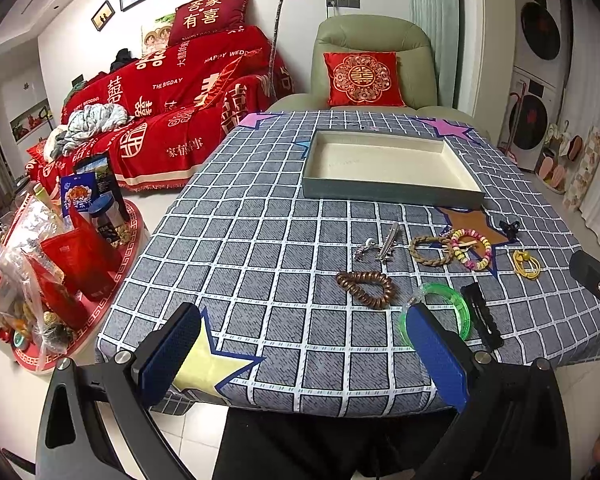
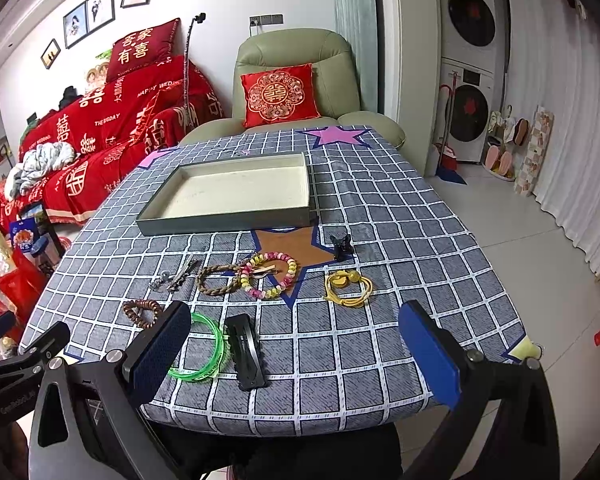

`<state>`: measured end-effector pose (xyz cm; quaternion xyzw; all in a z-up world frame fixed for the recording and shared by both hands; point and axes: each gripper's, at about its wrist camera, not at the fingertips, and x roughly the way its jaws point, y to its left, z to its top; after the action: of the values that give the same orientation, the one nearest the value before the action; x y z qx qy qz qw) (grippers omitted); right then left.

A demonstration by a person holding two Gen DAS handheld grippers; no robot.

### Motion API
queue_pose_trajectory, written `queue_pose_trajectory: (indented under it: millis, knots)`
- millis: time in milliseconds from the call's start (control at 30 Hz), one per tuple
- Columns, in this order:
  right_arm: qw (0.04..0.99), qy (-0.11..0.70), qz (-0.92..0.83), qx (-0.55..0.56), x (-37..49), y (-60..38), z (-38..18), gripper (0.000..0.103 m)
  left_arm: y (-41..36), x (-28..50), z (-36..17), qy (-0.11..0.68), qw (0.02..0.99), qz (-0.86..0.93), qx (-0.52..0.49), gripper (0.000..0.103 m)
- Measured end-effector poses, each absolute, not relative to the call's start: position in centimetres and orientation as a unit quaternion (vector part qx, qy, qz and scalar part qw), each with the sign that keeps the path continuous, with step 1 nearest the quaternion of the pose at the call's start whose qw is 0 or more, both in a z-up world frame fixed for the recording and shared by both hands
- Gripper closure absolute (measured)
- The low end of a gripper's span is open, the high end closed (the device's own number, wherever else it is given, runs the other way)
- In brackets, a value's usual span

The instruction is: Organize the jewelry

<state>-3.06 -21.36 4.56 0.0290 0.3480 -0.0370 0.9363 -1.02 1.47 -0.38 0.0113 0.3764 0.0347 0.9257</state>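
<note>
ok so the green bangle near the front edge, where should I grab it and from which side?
The green bangle lies flat with its hoop open. Come straight down with the right tongs, one finger inside the ring and one outside, pinching the thin rim. Take the near-left arc, away from the black hair clip that sits against its right side, probably touching.

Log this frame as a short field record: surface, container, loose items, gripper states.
surface: table under a grid cloth with stars
container: tray, empty, far side
loose items: green bangle, black clip, brown coil tie, yellow tie, bead bracelet, braided bracelet, silver clips, small black claw clip
left gripper: open, holds nothing, above the near edge
right gripper: open, holds nothing, above the near edge
</note>
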Motion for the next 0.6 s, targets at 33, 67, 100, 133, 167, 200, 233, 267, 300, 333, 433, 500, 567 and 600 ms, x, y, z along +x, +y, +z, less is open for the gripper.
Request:
queue_pose_trajectory:
  millis: [33, 67, 100, 133, 167, 200, 233, 267, 300, 333, 433, 500, 567, 600]
  knots:
    - [0.936, 0.348, -0.037, 0.03, -3.1, -21.4, 4.6, 0.0, 1.5, -1.0, -0.4, 0.377, 0.925, 0.035, 0.01, 0.0]
    - [0.936, 0.349, -0.036, 0.031, -3.0, -21.4, 4.5, 0.0, 1.5, -1.1, -0.4, 0.378, 0.925, 0.035, 0.009, 0.0]
    - [0.936, 0.349, -0.035, 0.03, -3.1, -21.4, 4.5, 0.0, 1.5, -1.0, -0.4, 0.379, 0.925, 0.034, 0.008, 0.0]
    - [0.936, 0.349, -0.034, 0.029, -3.1, -21.4, 4.4, 0.0, 1.5, -1.0, -0.4, 0.379, 0.925, 0.035, 0.007, 0.0]
    - [0.936, 0.349, -0.034, 0.027, -3.1, -21.4, 4.4, 0.0, 1.5, -1.0, -0.5, 0.38, 0.924, 0.034, 0.006, 0.0]
    - [0.936, 0.349, -0.034, 0.027, -3.1, -21.5, 4.4, 0.0, 1.5, -0.9, -0.5, 0.381, 0.924, 0.033, 0.006, 0.0]
    - [0.936, 0.35, -0.033, 0.029, -3.1, -21.6, 4.3, 0.0, 1.5, -0.9, -0.5, 0.382, 0.923, 0.033, 0.005, 0.0]
    - [0.935, 0.351, -0.034, 0.032, -3.0, -21.8, 4.3, 0.0, 1.5, -0.9, -0.5, 0.382, 0.923, 0.034, 0.005, 0.0]
    - [0.935, 0.352, -0.035, 0.035, -3.0, -22.0, 4.3, 0.0, 1.6, -0.8, -0.5, 0.382, 0.924, 0.035, 0.006, 0.0]
    - [0.934, 0.353, -0.036, 0.037, -2.9, -22.3, 4.2, 0.0, 1.8, -0.8, -0.5, 0.382, 0.923, 0.037, 0.006, 0.0]
    - [0.931, 0.36, -0.04, 0.046, -2.7, -23.1, 3.9, 0.0, 2.7, -0.1, -0.8, 0.394, 0.919, 0.031, -0.006, 0.0]
    - [0.926, 0.37, -0.042, 0.054, -2.3, -23.8, 3.5, 0.0, 3.1, 0.4, -1.2, 0.401, 0.915, 0.028, -0.014, 0.0]
    - [0.921, 0.381, -0.047, 0.061, -1.9, -24.6, 3.0, 0.0, 3.5, 1.2, -1.8, 0.414, 0.91, 0.016, -0.024, 0.0]
    - [0.919, 0.385, -0.049, 0.064, -1.7, -24.9, 2.8, 0.0, 3.6, 1.6, -2.2, 0.419, 0.907, 0.015, -0.028, 0.0]
